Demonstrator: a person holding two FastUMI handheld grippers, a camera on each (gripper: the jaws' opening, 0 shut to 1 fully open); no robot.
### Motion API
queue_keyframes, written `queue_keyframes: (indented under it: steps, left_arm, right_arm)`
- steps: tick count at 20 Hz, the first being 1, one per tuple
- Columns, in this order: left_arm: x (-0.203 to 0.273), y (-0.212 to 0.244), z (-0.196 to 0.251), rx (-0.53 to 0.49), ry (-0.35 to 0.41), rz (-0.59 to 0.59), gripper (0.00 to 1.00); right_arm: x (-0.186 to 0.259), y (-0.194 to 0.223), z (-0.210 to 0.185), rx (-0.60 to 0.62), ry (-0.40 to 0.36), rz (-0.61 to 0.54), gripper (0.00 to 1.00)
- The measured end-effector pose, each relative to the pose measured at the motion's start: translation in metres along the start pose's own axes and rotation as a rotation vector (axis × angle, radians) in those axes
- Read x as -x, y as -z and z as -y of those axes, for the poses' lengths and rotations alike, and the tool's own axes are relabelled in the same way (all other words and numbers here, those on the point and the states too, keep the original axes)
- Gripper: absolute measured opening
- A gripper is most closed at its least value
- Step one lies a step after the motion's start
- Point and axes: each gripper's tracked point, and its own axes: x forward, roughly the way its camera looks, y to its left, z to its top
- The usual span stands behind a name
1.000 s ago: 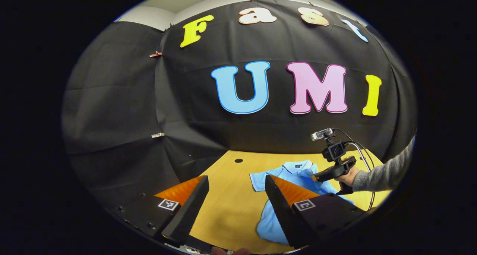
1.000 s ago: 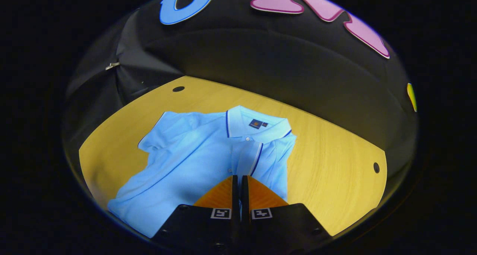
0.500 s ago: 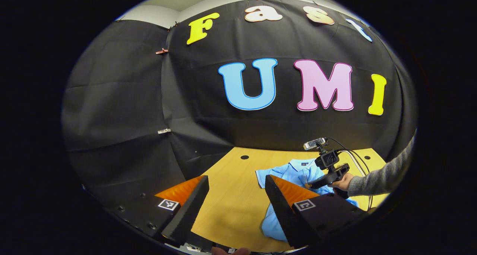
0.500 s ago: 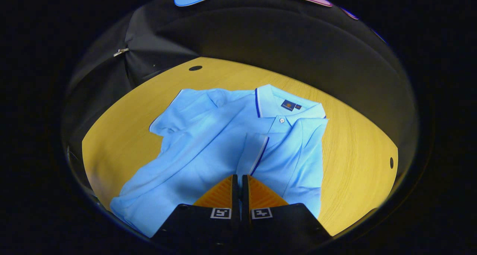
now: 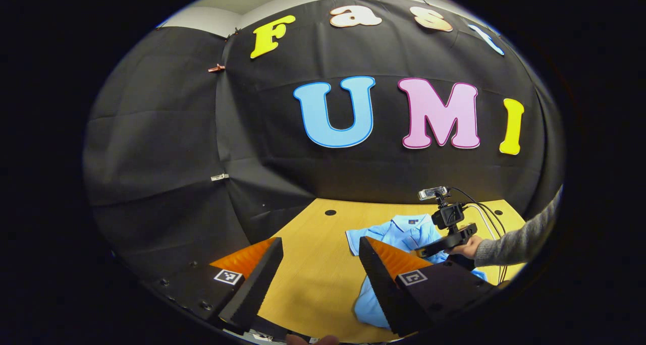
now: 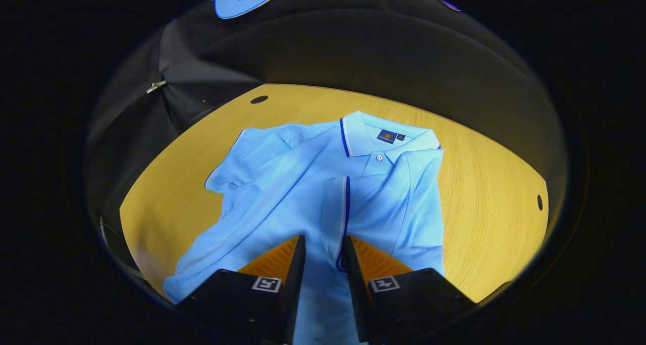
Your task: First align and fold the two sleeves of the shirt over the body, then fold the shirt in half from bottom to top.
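In the right gripper view, the light blue shirt (image 6: 313, 188) lies on the wooden counter (image 6: 494, 193), collar (image 6: 386, 138) toward 12 o'clock. Its right sleeve (image 6: 393, 209) is folded over the body; the other sleeve (image 6: 247, 153) sticks out toward 10 o'clock. The right tongs (image 6: 323, 244) are parted just above the folded sleeve's trimmed edge, gripping nothing. In the left gripper view, the left tongs (image 5: 320, 249) are spread wide over bare counter (image 5: 313, 264), with the shirt (image 5: 398, 234) at 3 o'clock, where a hand (image 5: 464, 246) in a grey sleeve (image 5: 515, 241) holds the right tongs.
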Motion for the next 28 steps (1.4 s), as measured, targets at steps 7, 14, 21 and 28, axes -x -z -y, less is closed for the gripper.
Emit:
queue_keyframes:
  steps: [7,14,21,28]
  left_arm:
    - [-0.018,-0.003,0.007,-0.019,0.028,0.004,0.96]
    - [-0.051,-0.004,0.025,-0.031,0.093,0.009,0.96]
    - [-0.124,0.017,0.064,-0.051,0.188,-0.036,0.96]
    - [-0.253,0.076,0.107,-0.148,0.209,-0.160,0.99]
  right_arm:
    - [0.021,-0.020,0.002,-0.029,0.001,0.122,0.93]
    - [0.097,-0.069,0.018,-0.083,0.032,0.348,0.96]
    - [0.220,-0.092,0.040,-0.150,0.083,0.560,0.96]
    - [0.315,-0.040,0.077,-0.230,0.182,0.613,0.98]
